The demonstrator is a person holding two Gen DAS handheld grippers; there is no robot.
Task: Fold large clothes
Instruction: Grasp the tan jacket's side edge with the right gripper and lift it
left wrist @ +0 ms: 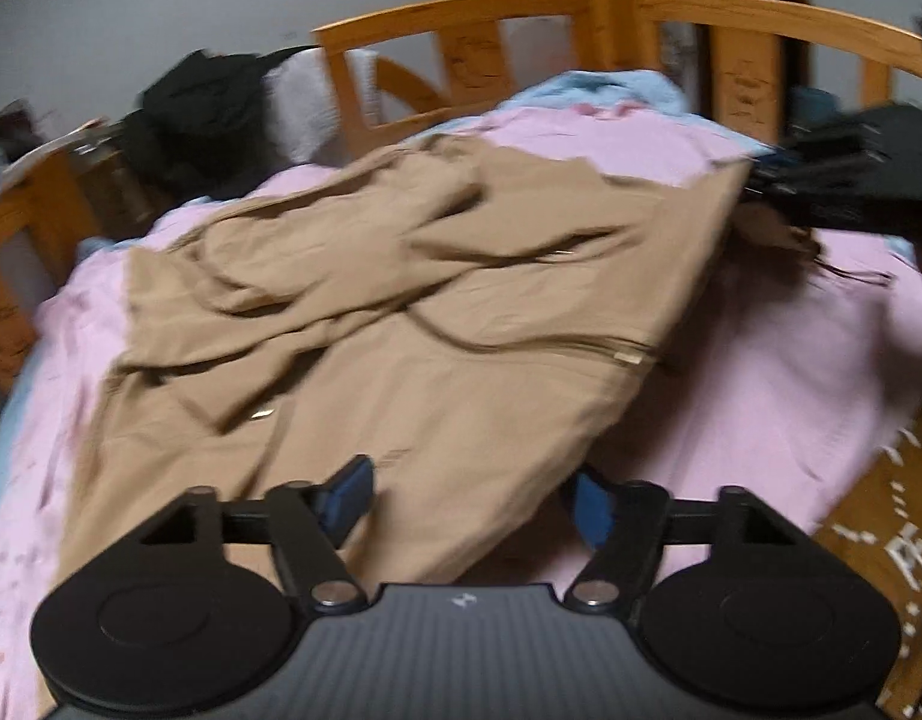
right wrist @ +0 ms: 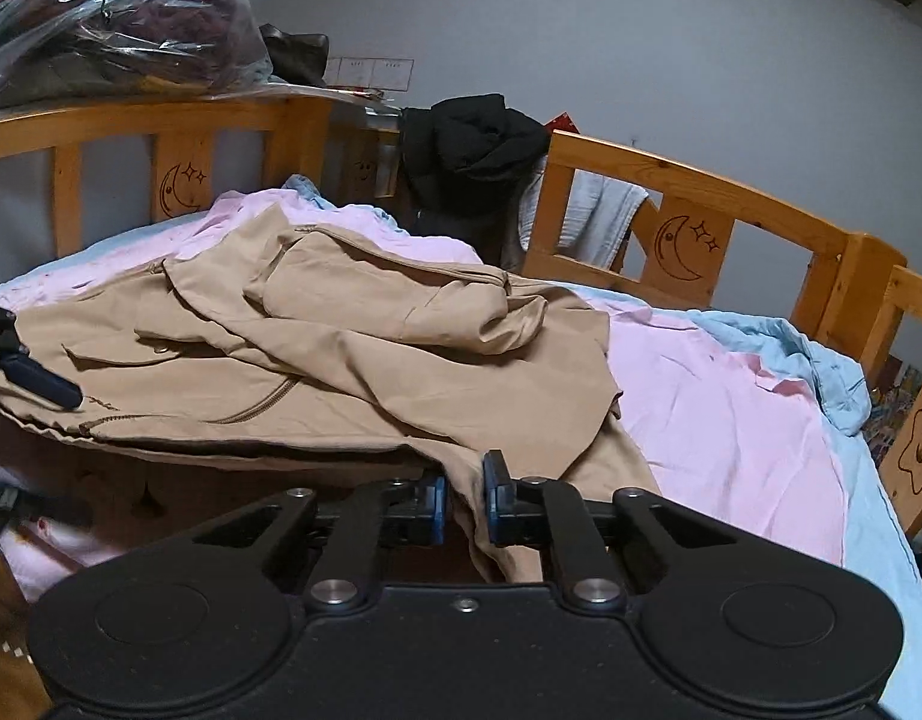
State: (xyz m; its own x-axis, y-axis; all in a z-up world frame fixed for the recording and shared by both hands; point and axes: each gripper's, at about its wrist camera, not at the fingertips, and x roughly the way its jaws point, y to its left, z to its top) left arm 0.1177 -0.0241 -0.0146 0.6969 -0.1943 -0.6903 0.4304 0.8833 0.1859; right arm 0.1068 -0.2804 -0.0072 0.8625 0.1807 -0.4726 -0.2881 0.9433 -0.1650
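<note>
A large tan jacket [left wrist: 401,312] with a zip lies crumpled on the pink sheet [left wrist: 791,372] of a wooden bed. My left gripper [left wrist: 468,501] hovers at the jacket's near hem, its blue pads wide apart with the cloth lying between them and not pinched. In the right wrist view, my right gripper [right wrist: 464,495] is shut on a fold of the tan jacket [right wrist: 353,372] at its near corner, and the cloth is bunched between the pads. One finger of the left gripper [right wrist: 41,387] shows at the far left over the jacket. The right gripper [left wrist: 821,186] appears blurred at the jacket's far right corner.
Wooden bed rails [right wrist: 701,198] with moon and star carvings ring the mattress. A black coat [right wrist: 473,144] hangs over the rail, with a white towel [right wrist: 599,216] beside it. A blue blanket [right wrist: 821,360] is bunched at the right. Bagged clothes [right wrist: 113,36] sit on the rail top.
</note>
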